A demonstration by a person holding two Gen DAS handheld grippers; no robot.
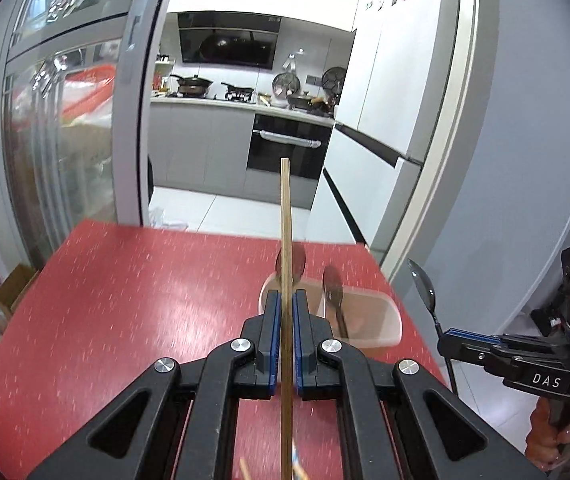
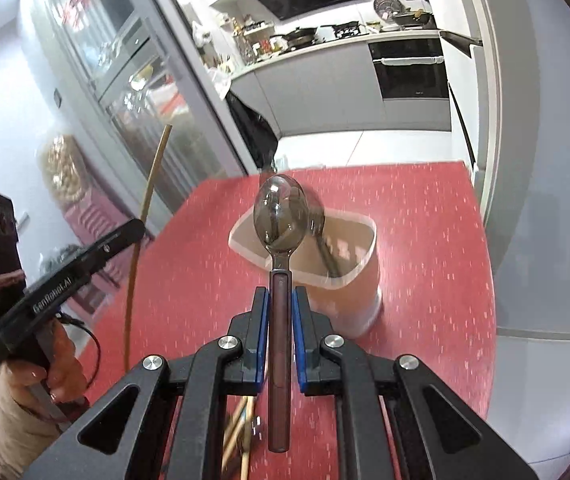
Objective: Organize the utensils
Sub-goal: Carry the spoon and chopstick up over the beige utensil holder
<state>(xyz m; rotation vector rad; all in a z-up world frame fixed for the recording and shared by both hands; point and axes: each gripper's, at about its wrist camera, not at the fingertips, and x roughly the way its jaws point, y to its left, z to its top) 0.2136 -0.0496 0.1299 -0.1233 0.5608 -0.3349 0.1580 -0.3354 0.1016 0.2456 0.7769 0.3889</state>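
Left claw [image 1: 285, 312]: jaws closed tight on a chopstick [image 1: 285, 240], blue pads pressing both sides. Stick runs straight up the middle of the left view, top end well above the table, lower end passing back between the arms.
Right claw [image 2: 281, 308]: jaws closed on a spoon [image 2: 281, 220], gripping the dark brown handle approx mid-length. Bowl end points fwd and up, shiny, facing the cam.
Holder [image 2: 349, 280]: beige tub w/ pale translucent rim, upright on the table, just ahead of both claws. A bit blurred in both views.
In holder: one dark spoon [image 2: 319, 232] leaning inside, bowl end up above the rim, partly hidden behind the held spoon in the right view.
Held spoon vs holder: bowl overlaps the holder's near-left rim in the right view; can't tell if above it or touching.
Chopstick vs holder: lines up w/ the holder's left edge in the left view; contact can't be told.
Table [image 1: 125, 300]: red w/ pale flecks.
Loose items: a few wooden chopsticks [image 2: 237, 432] on the table under the right claw, near edge, only partly seen.
Hands: left hand [image 2: 51, 364] around its claw's grip, seen in the right view; right hand [image 1: 553, 432] around its claw's grip, seen in the left view.
Bkgd: kitchen w/ oven [image 1: 285, 152] beyond the table.
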